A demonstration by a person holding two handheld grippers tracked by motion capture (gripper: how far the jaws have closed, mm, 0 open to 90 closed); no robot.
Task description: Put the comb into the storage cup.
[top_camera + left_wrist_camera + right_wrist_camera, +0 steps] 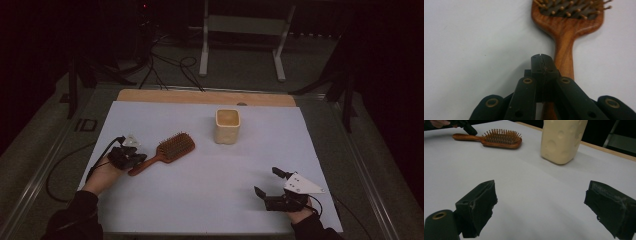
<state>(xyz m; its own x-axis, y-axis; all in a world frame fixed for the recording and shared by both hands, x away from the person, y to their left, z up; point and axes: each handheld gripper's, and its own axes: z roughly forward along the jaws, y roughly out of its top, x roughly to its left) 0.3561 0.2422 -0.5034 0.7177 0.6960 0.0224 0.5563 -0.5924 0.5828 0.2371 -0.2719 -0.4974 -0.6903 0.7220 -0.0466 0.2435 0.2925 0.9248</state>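
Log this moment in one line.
left gripper: shut, over brush handle | right gripper: open, empty | cup: upright

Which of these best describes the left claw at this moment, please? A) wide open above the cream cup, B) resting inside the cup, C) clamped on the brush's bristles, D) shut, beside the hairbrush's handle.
D: the left claw has its jaws pressed together with nothing between them, alongside the handle of the wooden hairbrush.
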